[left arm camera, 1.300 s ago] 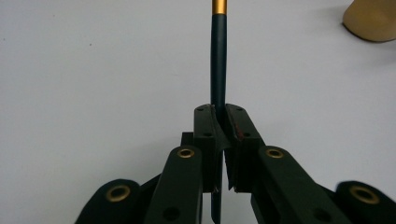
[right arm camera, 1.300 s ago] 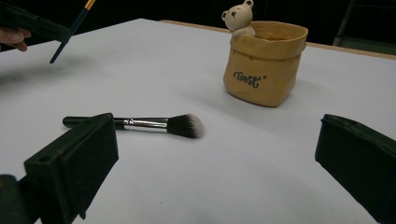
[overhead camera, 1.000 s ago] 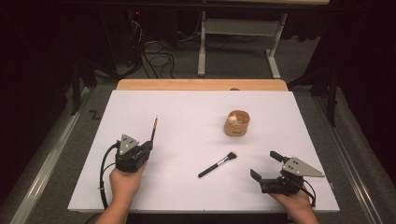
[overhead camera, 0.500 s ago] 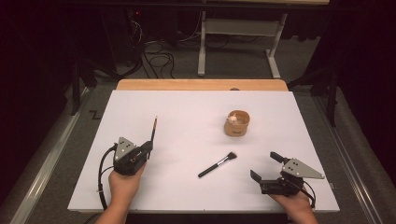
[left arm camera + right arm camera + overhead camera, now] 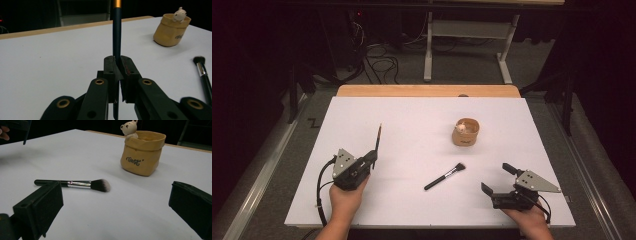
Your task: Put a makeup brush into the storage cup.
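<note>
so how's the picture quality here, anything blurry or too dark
High view: white table evenly lit, surroundings nearly black, soft shadow beside the makeup brush. Left gripper view: the close jaws and dark-handled brush are soft, the yellow pot sharper. Right gripper view: pot and makeup brush crisp, the near jaws blurred and dark.

1. Ahead of the right gripper's (image 5: 498, 179) wide-apart jaws, a black-handled makeup brush with a silver ferrule (image 5: 72, 184) lies across the path.
2. Beyond it stands a tan bag-shaped holder with a bear figure (image 5: 142, 155).
3. Bare white tabletop (image 5: 412, 125) stretches beyond the left gripper's (image 5: 373, 156) jaws.
</note>
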Action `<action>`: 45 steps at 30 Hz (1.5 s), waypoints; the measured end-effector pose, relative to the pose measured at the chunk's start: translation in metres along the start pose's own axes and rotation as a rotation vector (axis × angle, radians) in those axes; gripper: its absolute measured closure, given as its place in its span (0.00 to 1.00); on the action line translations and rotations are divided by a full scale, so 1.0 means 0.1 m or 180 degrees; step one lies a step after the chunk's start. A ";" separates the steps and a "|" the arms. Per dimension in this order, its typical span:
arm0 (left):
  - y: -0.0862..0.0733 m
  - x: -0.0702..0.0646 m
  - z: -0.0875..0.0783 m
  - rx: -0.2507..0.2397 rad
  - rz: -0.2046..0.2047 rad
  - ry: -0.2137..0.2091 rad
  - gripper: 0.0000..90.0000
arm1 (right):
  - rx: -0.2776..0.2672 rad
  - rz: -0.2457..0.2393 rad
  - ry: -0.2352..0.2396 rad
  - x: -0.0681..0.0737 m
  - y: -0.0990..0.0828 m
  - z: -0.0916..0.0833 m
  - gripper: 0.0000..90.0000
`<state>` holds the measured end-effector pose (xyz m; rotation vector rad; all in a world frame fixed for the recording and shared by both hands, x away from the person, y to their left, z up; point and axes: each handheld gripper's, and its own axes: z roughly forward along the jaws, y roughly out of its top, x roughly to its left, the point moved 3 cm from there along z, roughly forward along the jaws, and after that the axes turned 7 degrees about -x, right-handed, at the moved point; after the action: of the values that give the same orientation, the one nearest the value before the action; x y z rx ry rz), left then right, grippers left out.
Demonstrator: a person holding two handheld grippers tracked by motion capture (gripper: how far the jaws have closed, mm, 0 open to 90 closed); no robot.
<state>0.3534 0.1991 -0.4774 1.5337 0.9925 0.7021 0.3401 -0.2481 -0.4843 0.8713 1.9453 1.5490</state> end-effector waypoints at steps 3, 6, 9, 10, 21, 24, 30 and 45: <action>0.01 -0.04 0.00 -0.0041 0.0027 -0.0131 0.93 | 0.0000 -0.0003 0.0000 0.00 0.00 0.00 0.00; 0.02 -0.08 0.00 -0.0072 0.0045 -0.0232 0.93 | -0.0006 -0.0010 -0.0008 0.00 0.00 0.01 0.00; 0.02 -0.12 0.00 -0.0057 0.0052 -0.0307 0.93 | -0.0012 0.0000 0.0009 0.01 0.01 0.01 0.00; 0.02 -0.13 0.01 -0.0060 0.0036 -0.0337 0.93 | -0.0012 0.0000 0.0009 0.01 0.01 0.01 0.00; 0.07 -0.29 0.04 -0.0088 0.0083 -0.0472 0.93 | -0.0102 -0.0062 0.0185 0.22 0.23 0.09 0.01; 0.09 -0.31 0.05 -0.0088 0.0086 -0.0489 0.93 | -0.0109 -0.0118 0.0214 0.25 0.34 0.16 0.01; 0.17 -0.35 0.06 -0.0114 0.0122 -0.0516 0.93 | -0.0092 -0.0146 0.0261 0.21 0.50 0.30 0.02; 0.37 -0.45 0.16 -0.0165 0.0205 -0.0592 0.94 | -0.0145 -0.0167 0.0288 0.24 0.72 0.58 0.07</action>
<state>0.3539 0.1516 -0.4403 1.5604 0.7834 0.6128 0.3781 -0.1823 -0.4275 0.7375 1.9713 1.6210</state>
